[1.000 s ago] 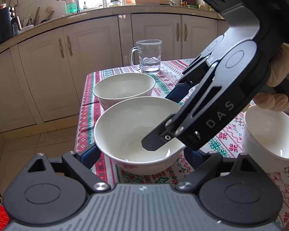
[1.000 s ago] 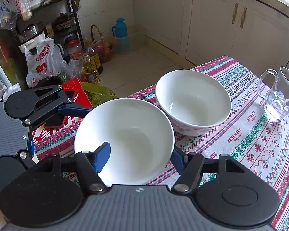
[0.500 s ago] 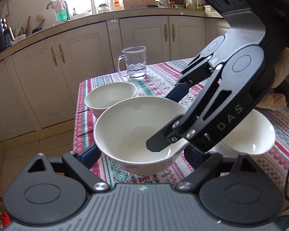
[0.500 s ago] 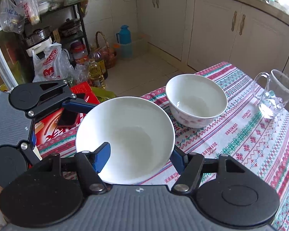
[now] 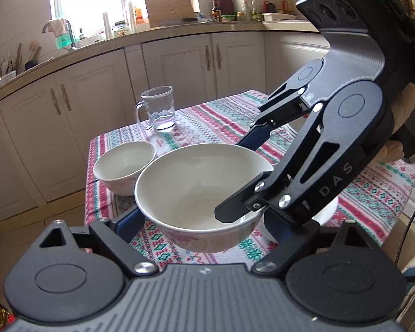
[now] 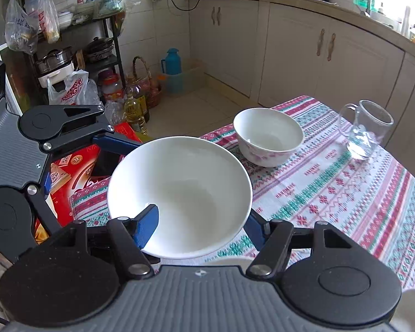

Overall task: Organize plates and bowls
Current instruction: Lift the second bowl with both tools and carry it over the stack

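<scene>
A large white bowl [image 5: 191, 182] hangs in the air above the striped tablecloth [image 5: 207, 121], held by both grippers. My left gripper [image 5: 200, 221] is shut on it, one blue finger on each side of its lower wall. My right gripper [image 6: 200, 227] is shut on the same bowl [image 6: 179, 188], pinching its near wall with one finger inside and one outside. In the left wrist view the right gripper's fingers [image 5: 235, 210] reach in from the right. A smaller flowered bowl [image 5: 123, 166] [image 6: 267, 135] stands on the cloth beyond.
A glass mug [image 5: 159, 110] [image 6: 365, 130] stands near the table's far edge. A third white bowl [image 5: 329, 210] shows as a sliver under the right gripper. White cabinets [image 5: 96, 110] line the wall. Bags, bottles and a red box [image 6: 77, 171] crowd the floor off the table's left edge.
Both grippers have risen and moved together with the large bowl between them. The flowered bowl and mug now look farther off, and the third bowl has slid under the right gripper.
</scene>
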`<control>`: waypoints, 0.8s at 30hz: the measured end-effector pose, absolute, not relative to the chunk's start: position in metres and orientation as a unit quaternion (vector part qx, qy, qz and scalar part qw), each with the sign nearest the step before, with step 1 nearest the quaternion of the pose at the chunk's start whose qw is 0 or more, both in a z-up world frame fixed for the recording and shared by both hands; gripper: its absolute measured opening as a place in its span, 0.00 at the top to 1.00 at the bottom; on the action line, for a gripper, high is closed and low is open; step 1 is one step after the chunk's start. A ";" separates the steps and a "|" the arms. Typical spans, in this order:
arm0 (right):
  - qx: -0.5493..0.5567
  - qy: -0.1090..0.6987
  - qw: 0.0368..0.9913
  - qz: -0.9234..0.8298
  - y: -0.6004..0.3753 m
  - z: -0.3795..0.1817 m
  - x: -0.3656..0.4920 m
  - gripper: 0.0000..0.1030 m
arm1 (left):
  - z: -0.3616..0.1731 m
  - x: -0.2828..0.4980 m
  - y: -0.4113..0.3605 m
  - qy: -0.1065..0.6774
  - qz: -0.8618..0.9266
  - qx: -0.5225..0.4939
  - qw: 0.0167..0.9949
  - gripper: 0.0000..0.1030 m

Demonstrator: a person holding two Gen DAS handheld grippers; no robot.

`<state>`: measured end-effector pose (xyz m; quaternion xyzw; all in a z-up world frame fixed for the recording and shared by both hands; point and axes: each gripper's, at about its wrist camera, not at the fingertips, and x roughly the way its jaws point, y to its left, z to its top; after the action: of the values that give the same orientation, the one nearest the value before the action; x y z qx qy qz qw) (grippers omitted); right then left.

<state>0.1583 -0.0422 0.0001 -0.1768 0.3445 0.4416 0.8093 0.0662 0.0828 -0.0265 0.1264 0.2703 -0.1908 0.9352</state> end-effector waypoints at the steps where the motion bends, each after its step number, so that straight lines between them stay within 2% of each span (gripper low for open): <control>1: -0.177 0.342 0.812 0.439 -0.046 0.001 0.155 0.30 | -0.025 0.065 0.080 0.268 -0.194 0.129 0.935 0.10; 12: -0.167 0.340 0.833 0.403 -0.092 0.007 0.138 0.30 | -0.027 0.062 0.040 0.260 -0.235 0.140 0.926 0.10; 24: -0.156 0.359 0.836 0.385 -0.119 -0.007 0.137 0.30 | -0.041 0.071 0.020 0.285 -0.254 0.145 0.913 0.10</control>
<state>0.1367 -0.1195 -0.0069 -0.1559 0.3585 0.3854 0.8359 0.0714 0.0198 -0.0412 0.1454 0.2853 -0.2538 0.9127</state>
